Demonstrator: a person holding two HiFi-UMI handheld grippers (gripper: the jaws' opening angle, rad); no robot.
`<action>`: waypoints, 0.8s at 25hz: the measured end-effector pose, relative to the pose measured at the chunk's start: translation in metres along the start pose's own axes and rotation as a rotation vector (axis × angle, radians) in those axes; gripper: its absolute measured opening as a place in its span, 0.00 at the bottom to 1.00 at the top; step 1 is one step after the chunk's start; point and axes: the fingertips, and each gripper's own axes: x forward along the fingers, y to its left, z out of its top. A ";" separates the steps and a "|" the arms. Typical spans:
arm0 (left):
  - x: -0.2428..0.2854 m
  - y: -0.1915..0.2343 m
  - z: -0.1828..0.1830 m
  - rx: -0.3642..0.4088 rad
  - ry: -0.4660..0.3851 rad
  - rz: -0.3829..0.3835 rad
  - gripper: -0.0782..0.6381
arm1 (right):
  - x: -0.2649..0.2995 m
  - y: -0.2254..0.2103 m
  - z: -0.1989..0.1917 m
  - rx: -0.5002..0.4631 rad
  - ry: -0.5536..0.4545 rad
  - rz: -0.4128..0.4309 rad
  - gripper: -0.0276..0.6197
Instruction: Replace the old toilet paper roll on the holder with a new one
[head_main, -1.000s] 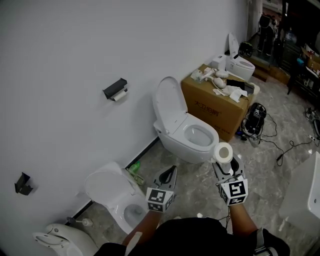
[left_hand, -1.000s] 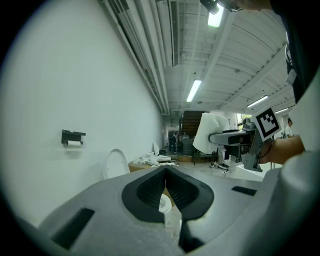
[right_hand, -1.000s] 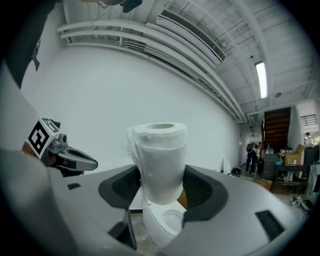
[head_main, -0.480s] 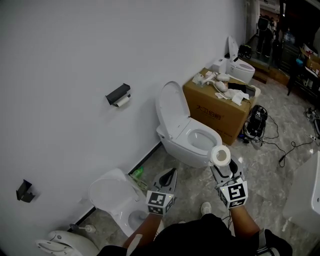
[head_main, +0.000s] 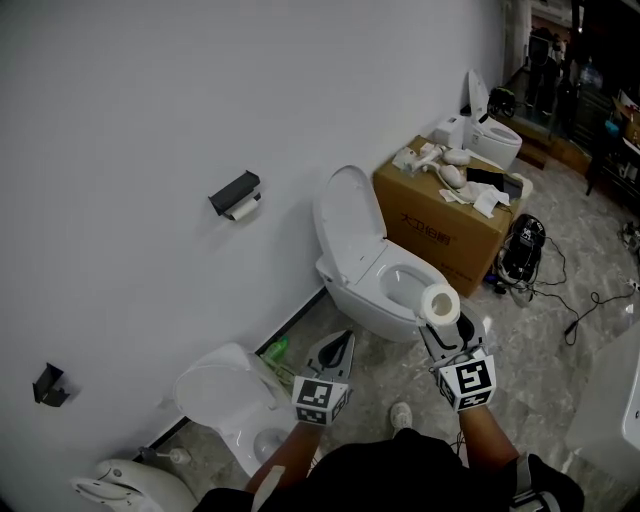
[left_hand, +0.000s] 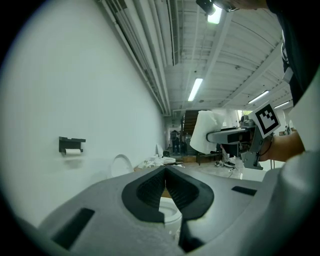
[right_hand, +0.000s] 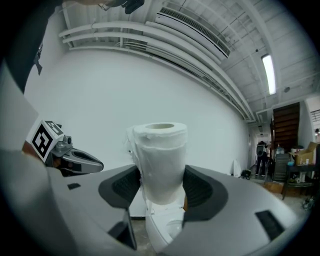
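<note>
A black wall holder (head_main: 234, 191) carries a nearly spent roll (head_main: 242, 210) on the white wall, up and left of an open toilet; the left gripper view shows that holder (left_hand: 71, 143) far off at the left. My right gripper (head_main: 440, 322) is shut on a full white toilet paper roll (head_main: 439, 304), held upright above the toilet bowl's near rim. In the right gripper view the roll (right_hand: 159, 157) stands upright, pinched between both pads. My left gripper (head_main: 340, 343) is shut with nothing in it, low over the floor, left of the right one.
An open white toilet (head_main: 378, 277) stands against the wall below the holder. A cardboard box (head_main: 445, 232) with parts on top sits behind it. A second toilet (head_main: 228, 395) with its lid down is at lower left. Cables (head_main: 565, 290) and a black device lie on the floor at right.
Both grippers have shifted a little with the person's step. The holder and toilet sit slightly lower and nearer in the head view. The roll stays clamped in the right gripper.
</note>
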 end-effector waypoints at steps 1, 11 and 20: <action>0.007 0.005 0.003 0.001 -0.004 0.015 0.12 | 0.008 -0.005 0.000 0.002 -0.002 0.008 0.44; 0.073 0.042 0.017 -0.032 -0.010 0.137 0.12 | 0.078 -0.048 0.000 -0.009 -0.026 0.122 0.44; 0.117 0.071 0.032 -0.002 -0.009 0.290 0.12 | 0.133 -0.087 -0.007 0.042 -0.055 0.217 0.44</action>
